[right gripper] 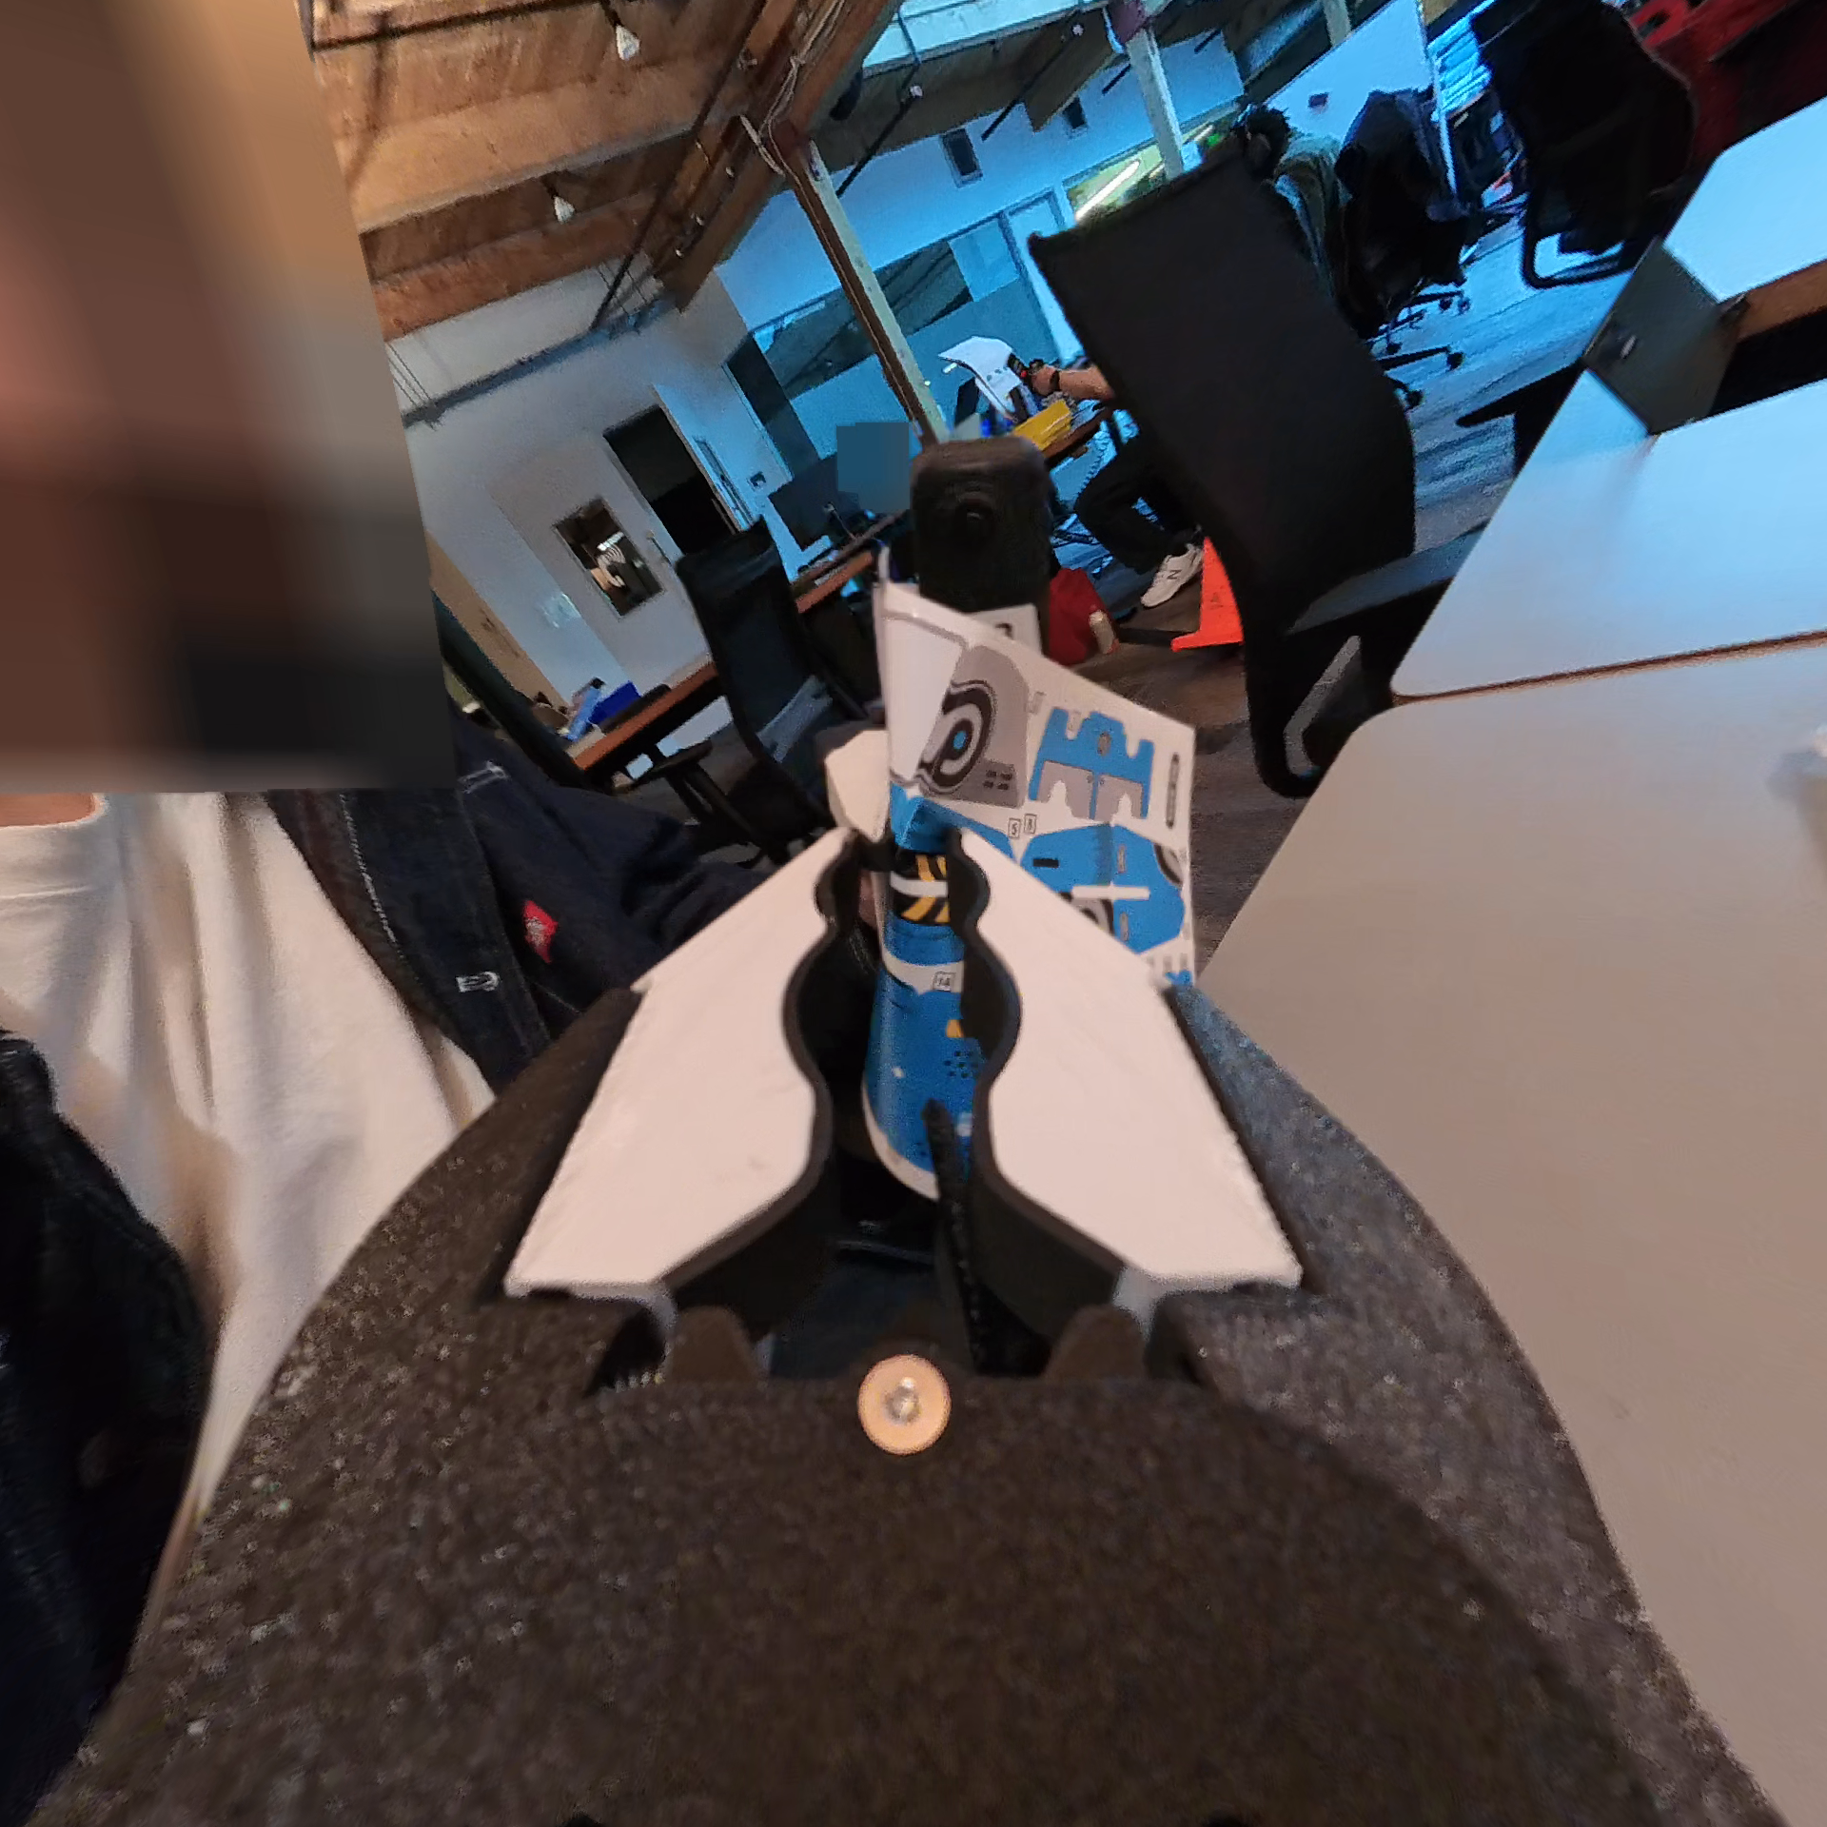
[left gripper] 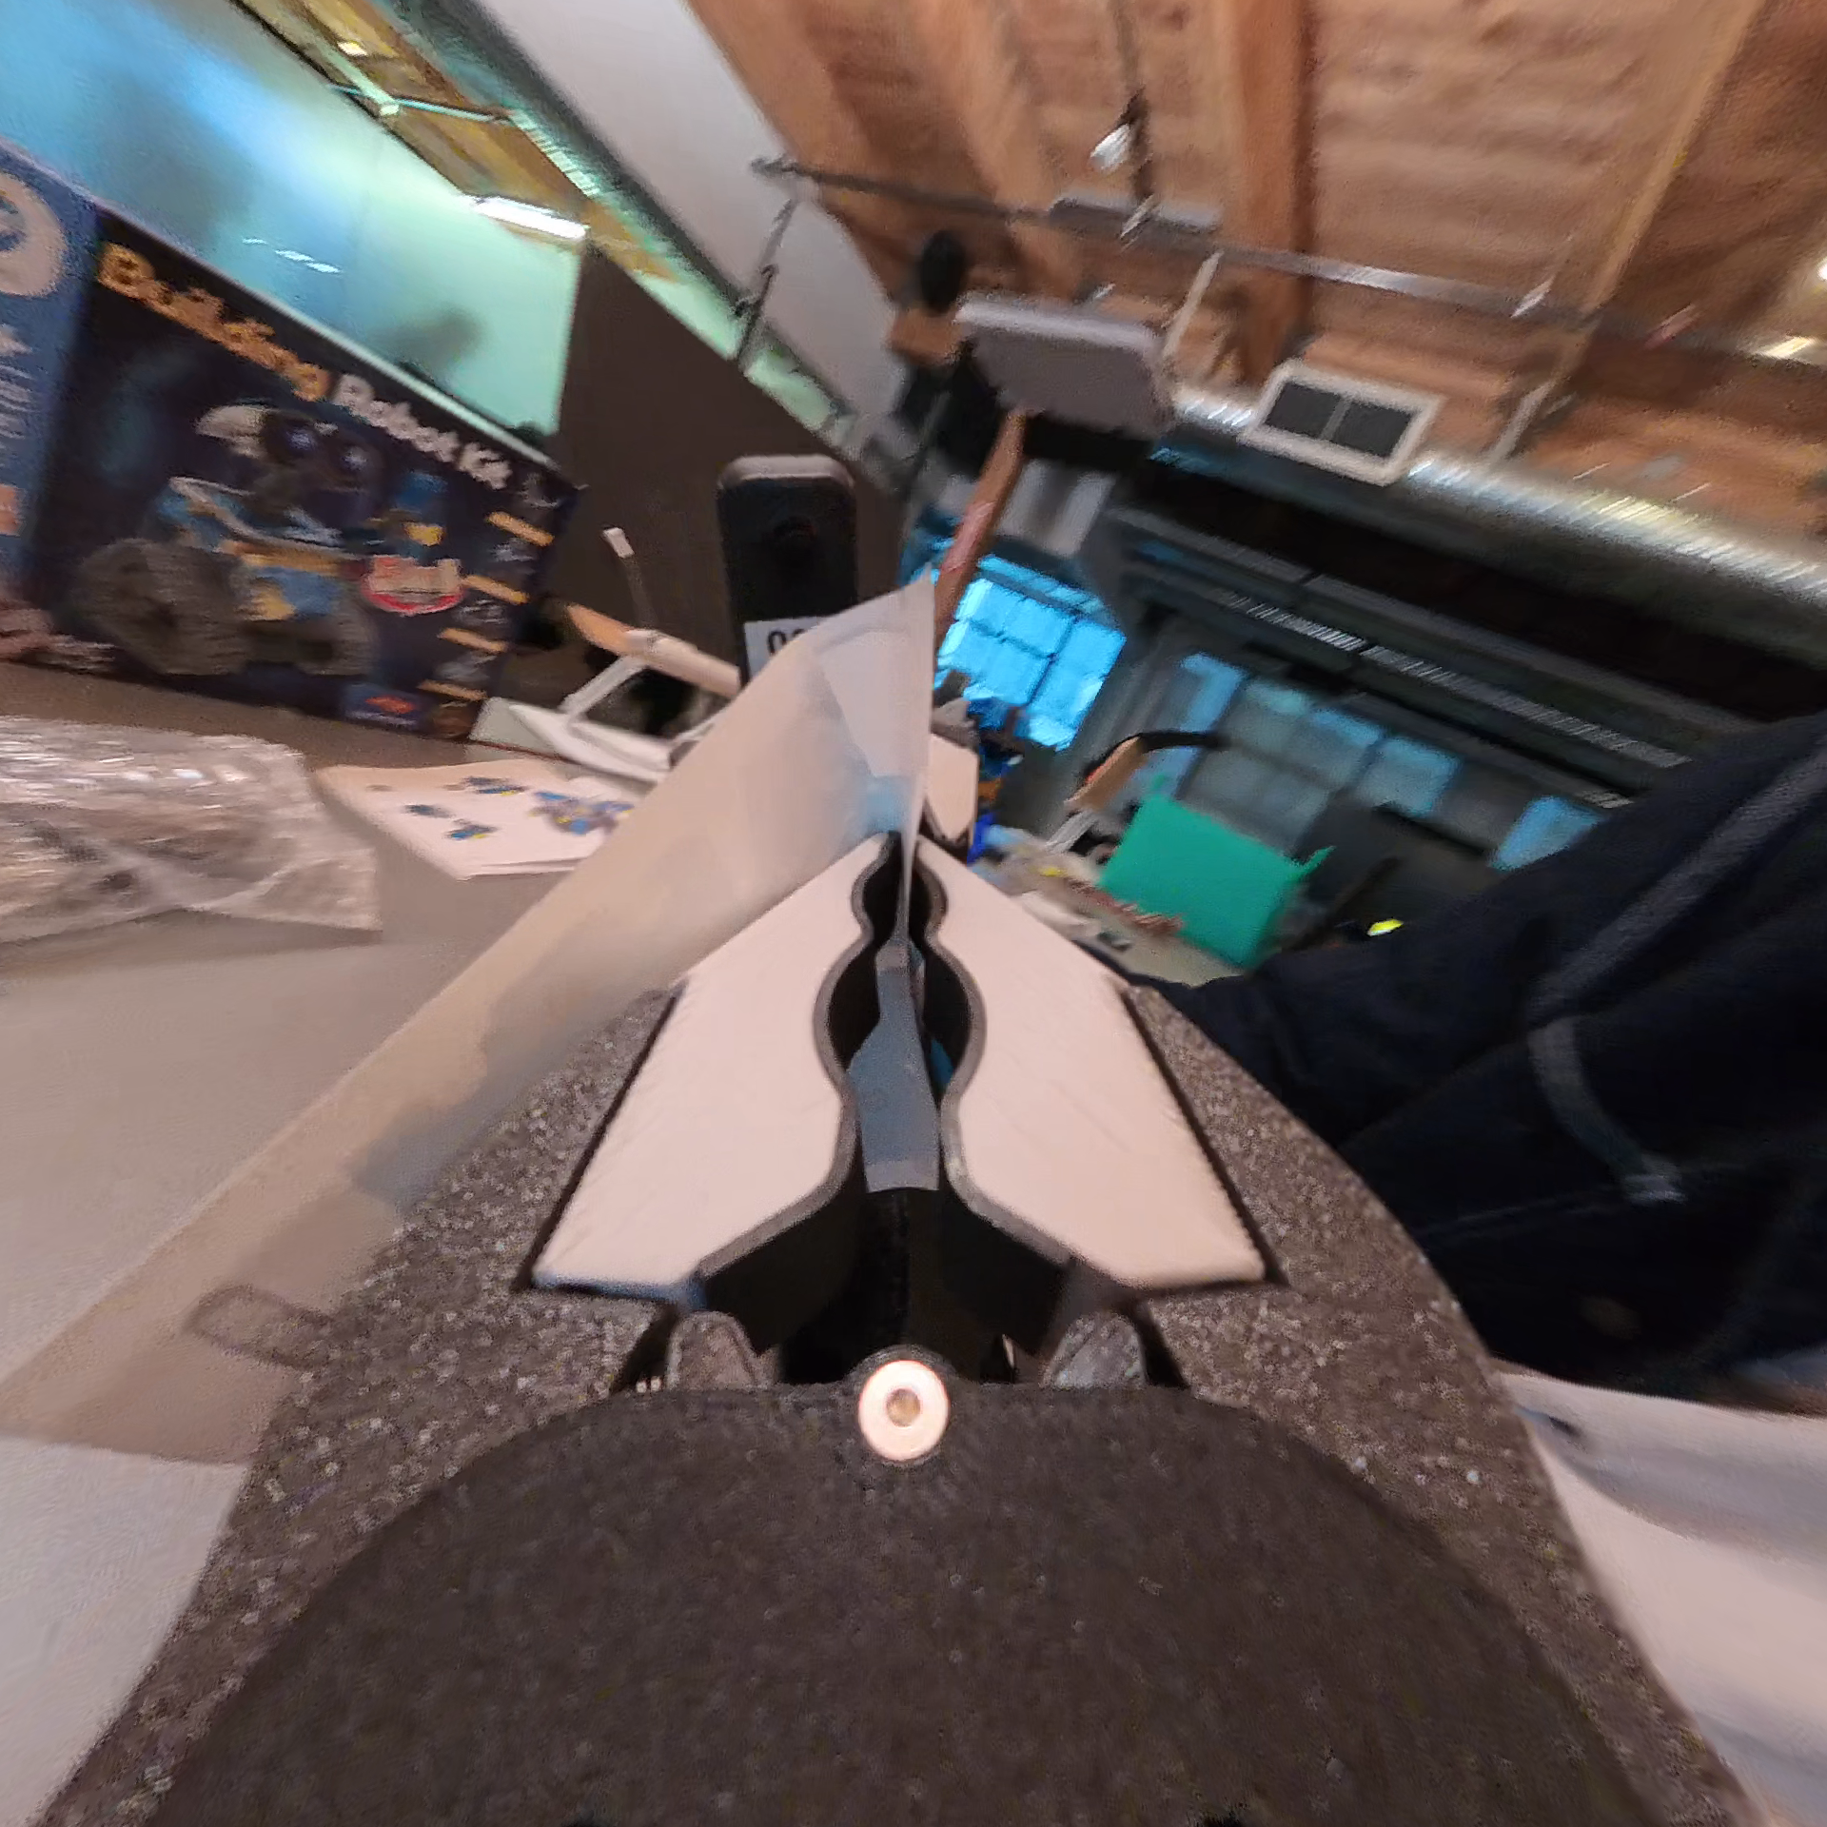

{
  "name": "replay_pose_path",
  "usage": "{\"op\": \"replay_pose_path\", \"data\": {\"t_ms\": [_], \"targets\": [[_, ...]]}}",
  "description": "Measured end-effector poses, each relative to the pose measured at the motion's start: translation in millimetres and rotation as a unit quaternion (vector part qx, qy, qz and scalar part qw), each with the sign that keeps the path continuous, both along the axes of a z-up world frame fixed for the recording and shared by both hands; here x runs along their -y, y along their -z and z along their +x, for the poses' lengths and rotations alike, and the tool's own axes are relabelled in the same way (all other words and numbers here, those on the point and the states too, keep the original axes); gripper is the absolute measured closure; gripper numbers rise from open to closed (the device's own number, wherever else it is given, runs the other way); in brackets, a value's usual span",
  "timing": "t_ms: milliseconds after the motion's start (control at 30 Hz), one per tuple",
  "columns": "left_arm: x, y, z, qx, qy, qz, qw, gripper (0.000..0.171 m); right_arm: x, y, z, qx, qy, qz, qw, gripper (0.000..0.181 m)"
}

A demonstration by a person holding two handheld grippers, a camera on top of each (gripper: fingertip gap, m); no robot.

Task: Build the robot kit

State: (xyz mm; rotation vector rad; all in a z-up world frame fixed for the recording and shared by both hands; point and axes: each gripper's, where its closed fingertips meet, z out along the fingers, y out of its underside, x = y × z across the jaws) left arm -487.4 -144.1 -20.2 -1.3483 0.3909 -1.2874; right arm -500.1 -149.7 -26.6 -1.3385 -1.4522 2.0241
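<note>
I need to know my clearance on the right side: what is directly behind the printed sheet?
A black camera stands upright right behind the printed sheet pinched in the right hand-held gripper. The sheet covers the camera's lower part and whatever it stands on.

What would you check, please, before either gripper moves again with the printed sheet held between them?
1. Left gripper shut on the sheet: ok, the tips pinch its edge.
2. Right gripper shut on the sheet: ok, though the sheet curls between the fingers.
3. Both hold the same sheet: cannot tell; the left wrist view shows a plain white side, the right wrist view a blue and grey print.
4. Sheet untorn: cannot tell, much of it is hidden.
5. Black camera behind the sheet clear of it: cannot tell.
6. Table under the left gripper: ok, bare nearby.
</note>
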Motion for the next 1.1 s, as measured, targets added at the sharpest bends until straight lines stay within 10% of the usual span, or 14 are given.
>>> {"op": "replay_pose_path", "data": {"t_ms": [300, 1100], "targets": [[26.2, -19.5, -7.6, 0.150, 0.146, 0.013, 0.978, 0.171, 22.3, -15.2, -2.2, -0.017, -0.003, 0.036, 0.999, 0.166], [34.6, -19.1, -6.7, 0.136, 0.155, 0.029, 0.978, 0.171, 35.5, -21.1, 5.2, -0.018, -0.008, 0.069, 0.997, 0.160]]}}
